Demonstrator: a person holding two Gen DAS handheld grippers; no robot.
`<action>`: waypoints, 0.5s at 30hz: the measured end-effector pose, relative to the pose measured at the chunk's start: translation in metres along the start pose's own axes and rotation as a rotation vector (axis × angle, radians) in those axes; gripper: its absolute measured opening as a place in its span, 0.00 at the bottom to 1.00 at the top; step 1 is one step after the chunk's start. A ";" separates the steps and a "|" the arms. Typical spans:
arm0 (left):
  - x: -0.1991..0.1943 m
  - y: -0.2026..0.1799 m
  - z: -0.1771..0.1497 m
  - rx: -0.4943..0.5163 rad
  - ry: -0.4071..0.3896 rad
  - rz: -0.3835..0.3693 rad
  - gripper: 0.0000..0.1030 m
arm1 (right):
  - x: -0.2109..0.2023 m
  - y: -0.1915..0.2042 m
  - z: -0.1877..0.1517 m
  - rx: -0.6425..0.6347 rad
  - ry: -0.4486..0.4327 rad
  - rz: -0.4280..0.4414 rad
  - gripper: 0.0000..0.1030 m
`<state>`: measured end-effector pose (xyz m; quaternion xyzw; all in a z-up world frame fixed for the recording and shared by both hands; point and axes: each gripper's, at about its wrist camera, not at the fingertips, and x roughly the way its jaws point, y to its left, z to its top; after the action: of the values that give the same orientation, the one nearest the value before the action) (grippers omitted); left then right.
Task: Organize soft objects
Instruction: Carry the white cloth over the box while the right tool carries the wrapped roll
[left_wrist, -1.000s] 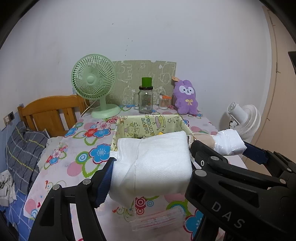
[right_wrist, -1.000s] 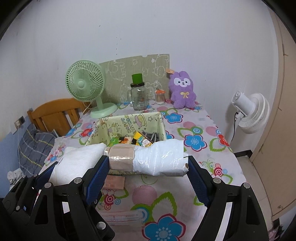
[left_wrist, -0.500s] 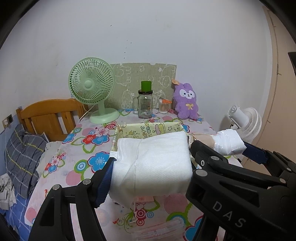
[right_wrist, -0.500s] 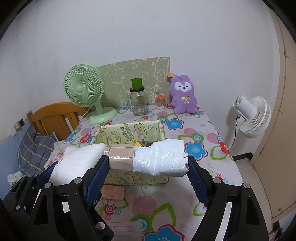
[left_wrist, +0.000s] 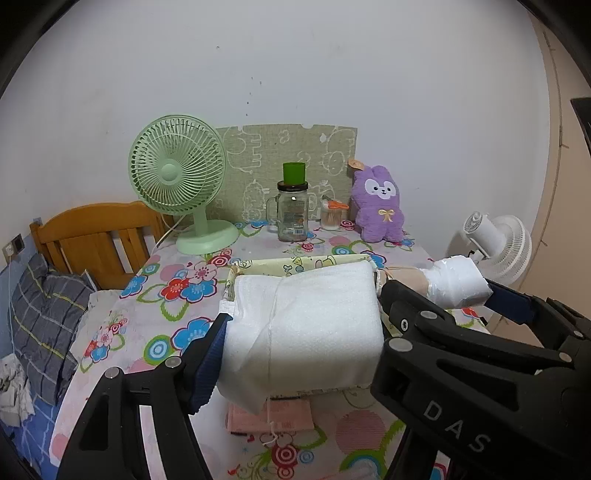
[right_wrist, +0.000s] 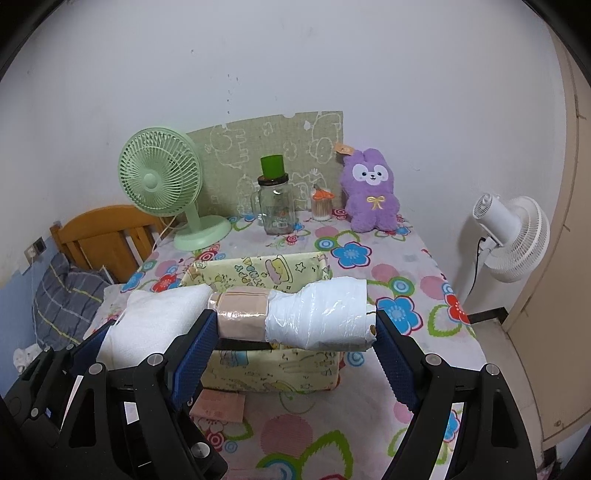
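Both grippers loaded above the fabric bin.
Left gripper clamps a white folded towel; right gripper squeezes a plastic-wrapped roll.

Soft matt white towel, glossy plastic-wrapped roll, wooden headboard

Bedroom, wooden headboard, plush toy

The left gripper is clamping a white bundle between its blue pads. The right gripper, just beside it, is gripping a wrapped roll endwise, both pointing slightly downward.
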<state>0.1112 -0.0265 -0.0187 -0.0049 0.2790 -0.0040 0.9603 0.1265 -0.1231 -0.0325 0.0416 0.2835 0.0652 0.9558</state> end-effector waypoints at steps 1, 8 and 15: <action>0.003 0.000 0.001 0.000 0.001 0.001 0.73 | 0.003 0.000 0.001 -0.001 0.001 0.000 0.82; 0.022 0.003 0.006 -0.002 0.013 0.007 0.73 | 0.023 -0.002 0.008 0.000 0.014 0.000 0.82; 0.043 0.011 0.009 -0.018 0.031 0.028 0.72 | 0.041 -0.007 0.011 0.011 0.034 -0.007 0.82</action>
<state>0.1520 -0.0163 -0.0339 -0.0095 0.2938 0.0118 0.9557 0.1672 -0.1245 -0.0457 0.0446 0.3000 0.0610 0.9509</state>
